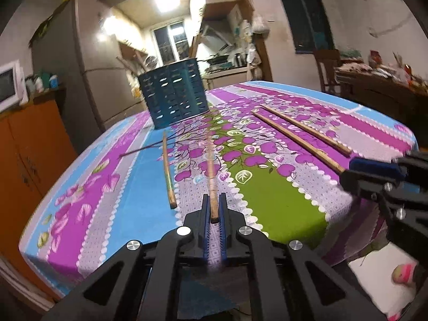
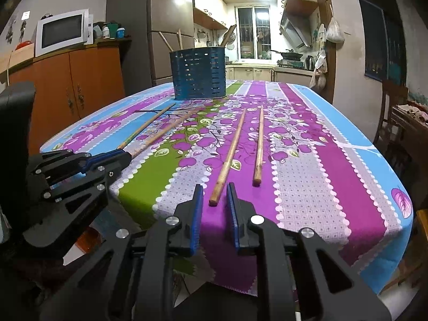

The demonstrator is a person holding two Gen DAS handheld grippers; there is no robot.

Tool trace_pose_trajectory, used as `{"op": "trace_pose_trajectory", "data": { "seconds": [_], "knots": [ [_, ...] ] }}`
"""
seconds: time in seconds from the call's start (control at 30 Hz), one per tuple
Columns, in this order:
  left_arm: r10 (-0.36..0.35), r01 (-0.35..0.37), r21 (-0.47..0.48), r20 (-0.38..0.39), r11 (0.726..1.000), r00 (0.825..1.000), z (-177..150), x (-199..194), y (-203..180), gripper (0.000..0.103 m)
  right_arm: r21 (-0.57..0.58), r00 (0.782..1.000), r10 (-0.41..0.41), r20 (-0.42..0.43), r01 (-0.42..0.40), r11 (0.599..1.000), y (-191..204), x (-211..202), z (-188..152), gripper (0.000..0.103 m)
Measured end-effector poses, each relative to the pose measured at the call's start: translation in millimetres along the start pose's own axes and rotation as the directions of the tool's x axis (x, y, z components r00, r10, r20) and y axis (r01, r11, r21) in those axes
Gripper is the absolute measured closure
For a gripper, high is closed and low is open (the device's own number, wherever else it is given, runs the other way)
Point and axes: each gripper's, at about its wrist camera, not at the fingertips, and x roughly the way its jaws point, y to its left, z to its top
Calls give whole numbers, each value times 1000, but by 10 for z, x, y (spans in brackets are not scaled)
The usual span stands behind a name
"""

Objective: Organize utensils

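The left gripper has its blue-padded fingers clenched on the thick end of a long wooden chopstick, whose thin end runs straight ahead from the fingertips toward the dark blue perforated metal utensil holder; gripping at the butt end likely leaves the whole length free to be tipped into that holder. A second wooden chopstick with a greenish band lies just beside the left fingers, on their left, flat on the counter with its purple, green and blue flowered cloth. The right gripper is released, its fingers apart on either side of the butt of a third plain wooden chopstick (not pressing it, as far as the view shows), seemingly lined up for a matching grasp. A fourth wooden chopstick lies just right of those fingers. The holder already has several wooden sticks standing in it, far ahead of both fingertips.
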Motion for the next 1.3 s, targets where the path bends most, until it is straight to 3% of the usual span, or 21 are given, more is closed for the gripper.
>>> {"op": "trace_pose_trajectory", "data": {
  "seconds": [0.17,0.67,0.93,1.3],
  "knots": [
    [-12,12,11,-2,1000,1000,3,3,11,96,2,1000,4,-3,-4,1000,26,21,-2,86],
    [13,-13,2,0,1000,1000,-18,33,35,96,30,992,-123,14,122,992,167,71,3,90],
    [41,-44,64,36,997,999,-49,28,-46,95,37,991,-131,21,130,991,190,81,0,96],
    [-22,23,-11,61,1000,998,-42,-18,91,96,70,991,-131,33,128,989,180,64,6,98]
  ]
}}
